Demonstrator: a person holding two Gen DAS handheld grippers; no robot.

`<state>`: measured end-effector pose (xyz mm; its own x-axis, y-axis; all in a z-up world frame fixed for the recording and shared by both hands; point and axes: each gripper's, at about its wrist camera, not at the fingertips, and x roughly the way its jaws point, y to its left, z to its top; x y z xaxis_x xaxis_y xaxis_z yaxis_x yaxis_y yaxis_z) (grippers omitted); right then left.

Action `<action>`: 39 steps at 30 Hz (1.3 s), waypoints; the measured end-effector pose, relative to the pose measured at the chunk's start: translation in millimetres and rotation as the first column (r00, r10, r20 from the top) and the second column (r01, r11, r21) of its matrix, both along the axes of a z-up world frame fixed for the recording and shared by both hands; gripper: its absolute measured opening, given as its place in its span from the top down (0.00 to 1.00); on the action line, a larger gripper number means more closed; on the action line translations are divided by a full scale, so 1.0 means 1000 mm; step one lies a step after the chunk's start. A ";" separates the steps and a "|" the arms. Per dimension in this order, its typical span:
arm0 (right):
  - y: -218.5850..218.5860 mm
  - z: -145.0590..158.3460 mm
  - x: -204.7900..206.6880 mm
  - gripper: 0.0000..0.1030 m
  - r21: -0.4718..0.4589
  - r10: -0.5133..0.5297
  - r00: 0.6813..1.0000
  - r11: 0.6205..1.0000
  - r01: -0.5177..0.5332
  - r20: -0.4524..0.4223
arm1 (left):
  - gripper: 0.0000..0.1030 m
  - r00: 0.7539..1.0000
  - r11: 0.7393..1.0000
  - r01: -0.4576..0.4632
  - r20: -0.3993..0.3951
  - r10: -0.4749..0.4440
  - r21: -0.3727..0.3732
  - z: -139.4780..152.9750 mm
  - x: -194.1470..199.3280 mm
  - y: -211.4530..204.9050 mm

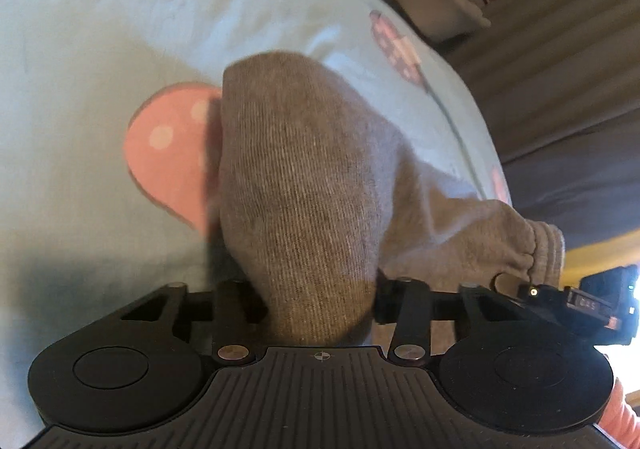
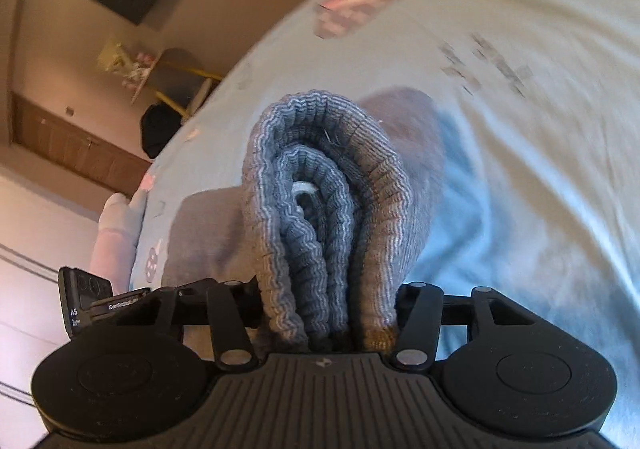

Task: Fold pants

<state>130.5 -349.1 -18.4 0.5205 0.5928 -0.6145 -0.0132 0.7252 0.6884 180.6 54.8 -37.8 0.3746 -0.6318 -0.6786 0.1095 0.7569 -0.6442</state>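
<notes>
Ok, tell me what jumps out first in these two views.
The grey pants fill the middle of both views, bunched between each gripper's fingers. In the right wrist view the right gripper clamps the ribbed waistband, folded in layers. Behind lies a pale blue bedsheet with a pink spotted print.

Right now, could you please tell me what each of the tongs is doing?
Left tongs: shut on the pants.
Right tongs: shut on the pants' waistband.

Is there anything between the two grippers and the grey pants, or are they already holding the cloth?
Nothing visible stands between. The left gripper is shut on the grey knit pants, and the right gripper is shut on their ribbed waistband, above the light blue bedsheet.
</notes>
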 end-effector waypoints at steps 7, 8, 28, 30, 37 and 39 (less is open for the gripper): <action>0.008 0.037 0.028 0.50 -0.020 0.007 0.996 1.000 -0.005 0.091 | 0.58 0.997 0.999 -0.046 0.066 0.048 -0.026 0.030 0.016 0.004; 0.007 0.039 0.034 0.50 -0.026 -0.001 0.995 1.000 0.004 0.098 | 0.55 0.996 0.998 -0.060 0.070 0.061 -0.016 0.032 0.021 0.004; 0.037 0.039 -0.045 0.19 -0.535 -0.095 0.964 0.816 0.219 0.249 | 0.20 0.949 0.858 -0.273 0.268 0.166 0.435 0.029 -0.091 -0.021; 0.038 0.031 -0.041 0.19 -0.589 -0.084 0.974 0.784 0.194 0.209 | 0.20 0.949 0.839 -0.268 0.282 0.144 0.474 0.031 -0.094 -0.025; 0.062 0.022 -0.028 0.11 -0.741 0.009 0.981 0.657 0.141 0.195 | 0.18 0.957 0.792 -0.246 0.269 0.107 0.559 0.026 -0.087 -0.037; 0.065 0.019 -0.026 0.08 -0.755 0.020 0.981 0.642 0.136 0.193 | 0.14 0.958 0.785 -0.250 0.264 0.114 0.567 0.025 -0.086 -0.035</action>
<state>104.7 -283.9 0.3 0.6766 -0.0804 -0.7320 -0.0101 0.9929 -0.1184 94.9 19.5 -13.1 0.6130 -0.0405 -0.7890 0.0077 0.9989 -0.0453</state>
